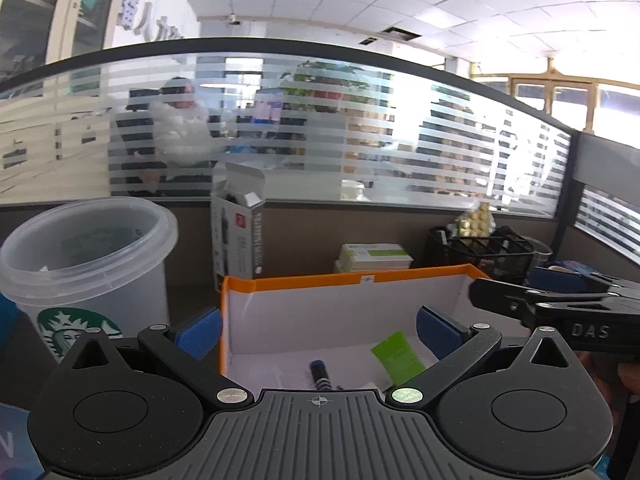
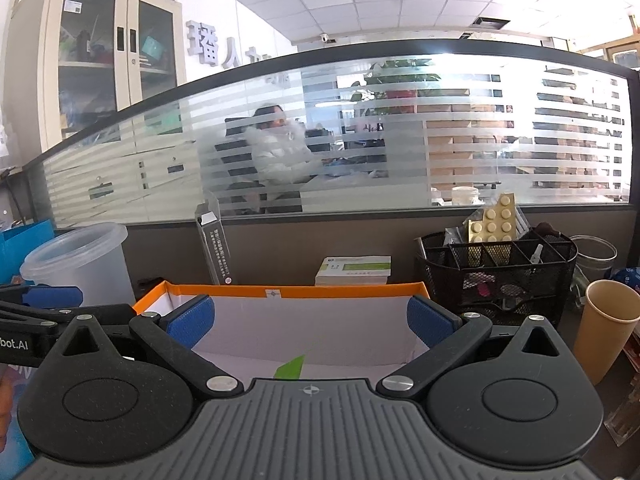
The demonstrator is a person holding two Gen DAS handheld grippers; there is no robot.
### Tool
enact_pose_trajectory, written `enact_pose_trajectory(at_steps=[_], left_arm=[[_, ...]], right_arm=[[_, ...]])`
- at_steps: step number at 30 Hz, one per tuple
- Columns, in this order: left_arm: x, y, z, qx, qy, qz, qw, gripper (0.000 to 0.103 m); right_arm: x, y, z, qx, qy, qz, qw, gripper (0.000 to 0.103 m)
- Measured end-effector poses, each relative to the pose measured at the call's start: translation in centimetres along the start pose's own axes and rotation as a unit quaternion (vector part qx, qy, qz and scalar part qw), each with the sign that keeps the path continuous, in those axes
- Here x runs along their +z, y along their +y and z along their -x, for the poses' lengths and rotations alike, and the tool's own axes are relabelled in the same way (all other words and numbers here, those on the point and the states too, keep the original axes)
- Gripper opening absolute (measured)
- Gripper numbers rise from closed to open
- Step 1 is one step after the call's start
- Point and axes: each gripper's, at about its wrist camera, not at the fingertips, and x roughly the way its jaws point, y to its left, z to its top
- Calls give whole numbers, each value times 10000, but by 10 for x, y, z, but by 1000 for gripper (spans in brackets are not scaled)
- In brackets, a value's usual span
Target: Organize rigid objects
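Note:
An orange-rimmed white box (image 1: pixel 340 278) stands in front of both grippers; it also shows in the right wrist view (image 2: pixel 296 291). Inside lie a green tube (image 1: pixel 397 357) and a blue-capped striped pen (image 1: pixel 321 374); a corner of the green tube (image 2: pixel 291 368) shows in the right wrist view. My left gripper (image 1: pixel 319 330) is open and empty above the box's near edge. My right gripper (image 2: pixel 310 322) is open and empty over the box. The right gripper's body (image 1: pixel 560 310) shows at the right of the left wrist view.
A clear Starbucks cup (image 1: pixel 86 268) stands left of the box. A tall open carton (image 1: pixel 238 236), a green-white packet box (image 2: pixel 354 270), a black mesh organizer (image 2: pixel 496 276) with pill blisters and a tan paper cup (image 2: pixel 606 330) stand behind and right. A glass partition backs the desk.

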Motion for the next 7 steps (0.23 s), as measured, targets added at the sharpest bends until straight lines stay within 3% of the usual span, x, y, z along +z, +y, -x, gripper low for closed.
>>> enact_pose_trajectory(at_steps=[3,7], left_arm=[[-10,2,9,108,-500,201,9985,103],[-8,0,7,206,-453,42,9988,103]], right_arm=[[0,0,0,0,-7,-2,10000,103],[0,0,0,-5,1,1,10000,103]])
